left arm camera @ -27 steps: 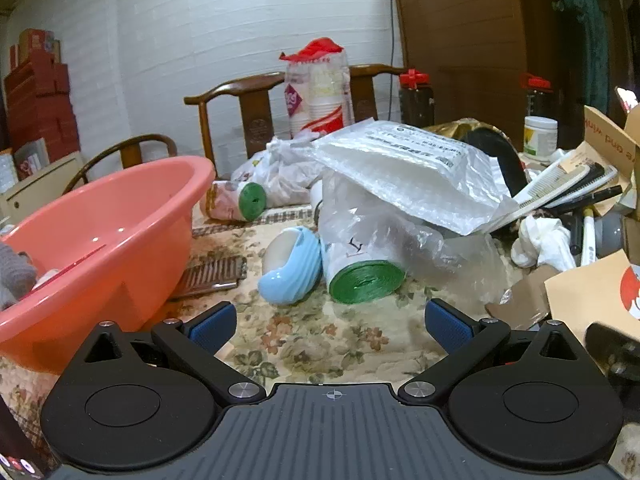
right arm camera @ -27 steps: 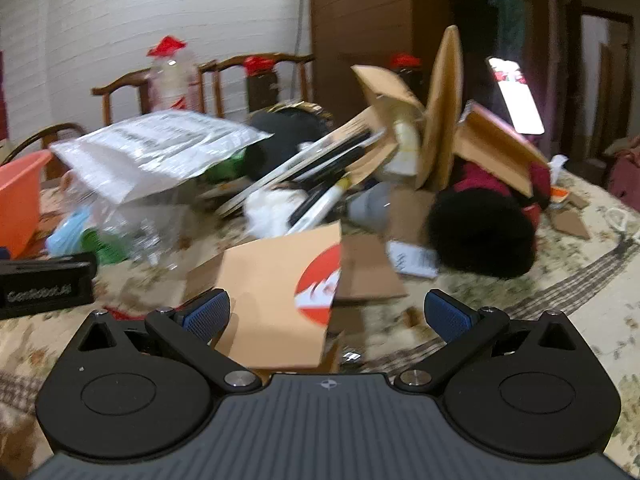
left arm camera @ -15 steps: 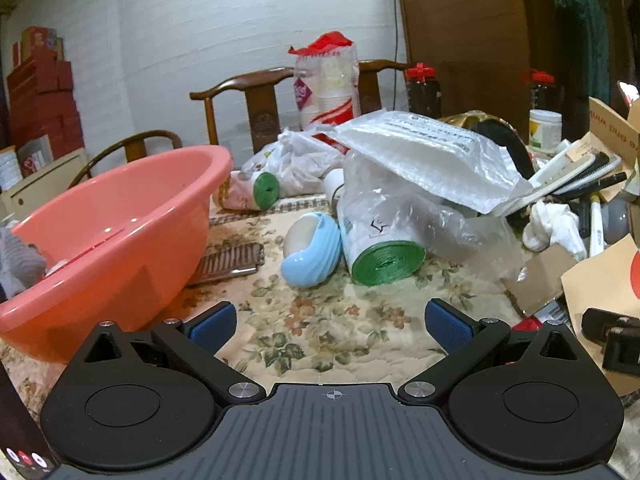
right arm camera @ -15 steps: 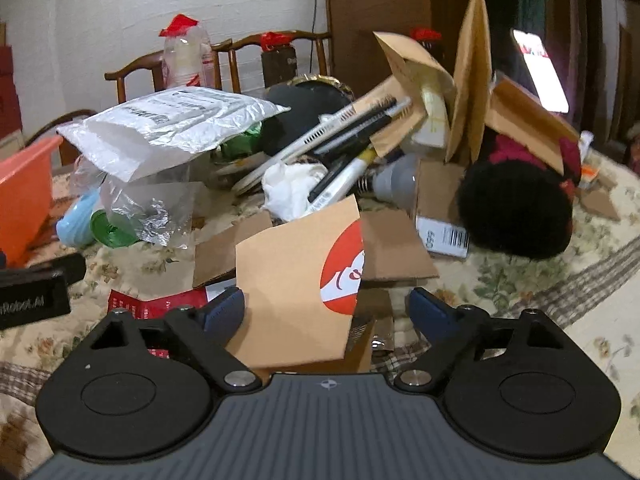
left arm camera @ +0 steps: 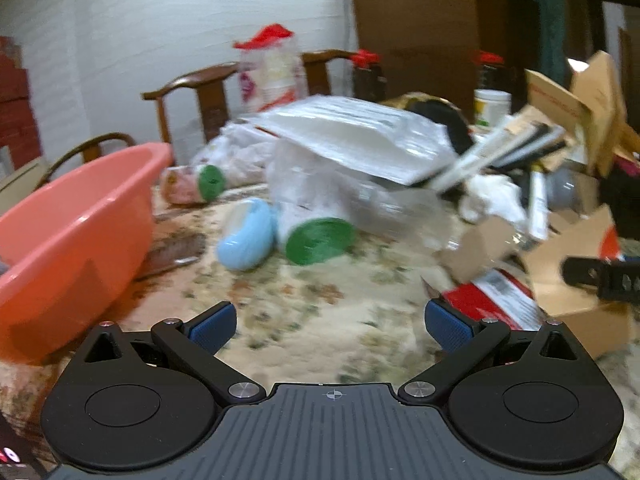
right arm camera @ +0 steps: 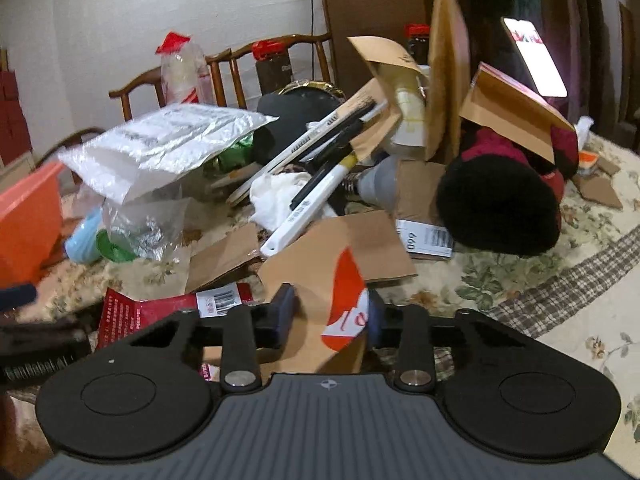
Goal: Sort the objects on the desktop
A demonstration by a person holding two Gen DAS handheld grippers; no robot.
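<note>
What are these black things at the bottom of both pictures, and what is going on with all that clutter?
They are two hand-held grippers; a person carries one in each hand, and each has a camera looking forward along its two fingers. One picture comes from the left gripper, whose jaws stand wide open with nothing between them. The other comes from the right gripper, whose jaws have just been closing around a brown cardboard piece with a red mark. On the flowered tablecloth lie a pink basin, a plastic bag, a blue case, pens and more cardboard. The job is sorting all this.
</note>
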